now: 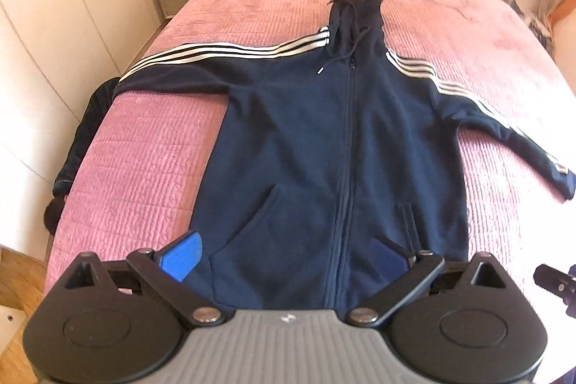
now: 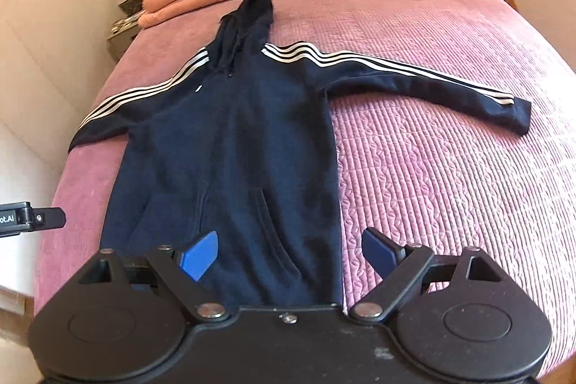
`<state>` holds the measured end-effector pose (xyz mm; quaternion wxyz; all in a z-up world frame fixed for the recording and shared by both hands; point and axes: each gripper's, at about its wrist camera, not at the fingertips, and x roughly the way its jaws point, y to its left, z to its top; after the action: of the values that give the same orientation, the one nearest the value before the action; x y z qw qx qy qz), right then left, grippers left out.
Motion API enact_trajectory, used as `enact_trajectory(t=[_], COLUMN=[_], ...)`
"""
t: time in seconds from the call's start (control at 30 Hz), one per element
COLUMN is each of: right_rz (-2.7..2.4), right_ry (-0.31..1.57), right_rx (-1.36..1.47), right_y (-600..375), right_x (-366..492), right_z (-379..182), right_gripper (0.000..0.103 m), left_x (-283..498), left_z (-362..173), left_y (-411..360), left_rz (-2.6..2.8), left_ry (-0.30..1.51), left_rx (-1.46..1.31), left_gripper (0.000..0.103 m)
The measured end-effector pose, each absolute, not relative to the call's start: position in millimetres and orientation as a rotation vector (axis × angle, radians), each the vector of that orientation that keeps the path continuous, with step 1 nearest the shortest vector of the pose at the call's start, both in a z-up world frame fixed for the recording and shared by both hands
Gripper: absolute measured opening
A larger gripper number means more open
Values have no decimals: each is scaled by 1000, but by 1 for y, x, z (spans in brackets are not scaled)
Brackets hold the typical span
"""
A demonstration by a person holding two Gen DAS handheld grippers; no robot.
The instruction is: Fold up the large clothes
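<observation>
Navy zip-front fleece hoodie with 3 white sleeve stripes (image 1: 324, 139) spread flat, front up, on pink quilted bedspread (image 2: 450, 186). Left gripper (image 1: 284, 258) and right gripper (image 2: 289, 252) spread wide, empty, above hem. Probably soft, floppy, fairly heavy; best pinched at cuff or hem corner.

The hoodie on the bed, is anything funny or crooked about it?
Mostly neat: the hoodie lies flat and zipped on the bed. One odd thing: its striped sleeve on the left runs past the bed's edge and hangs off, while the other sleeve rests fully on it.
</observation>
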<state>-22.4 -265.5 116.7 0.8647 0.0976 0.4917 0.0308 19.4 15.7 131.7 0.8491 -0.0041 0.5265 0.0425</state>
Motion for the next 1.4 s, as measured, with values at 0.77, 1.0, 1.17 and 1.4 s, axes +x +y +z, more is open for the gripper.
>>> enact_trajectory(t=[0.77,1.0,1.17,1.4], right_rz=[-43,-7,-19,7], right_ry=[1106,1040,1012,992], right_rx=[108,120,57,-9], right_y=[-153,-155,-160,-166], right_x=[28,25,27,36], right_z=[127,132,123,103], right_gripper=[103,103,103,103], left_x=[69,67,68,85], left_z=[70,74,77,61], left_y=[92,91,85,76], left_rz=[-32,-86,-74,-22], left_ry=[1156,1125,1127,1181], left_rx=[75,-2,-22,-8], left_gripper=[100,100,100,100])
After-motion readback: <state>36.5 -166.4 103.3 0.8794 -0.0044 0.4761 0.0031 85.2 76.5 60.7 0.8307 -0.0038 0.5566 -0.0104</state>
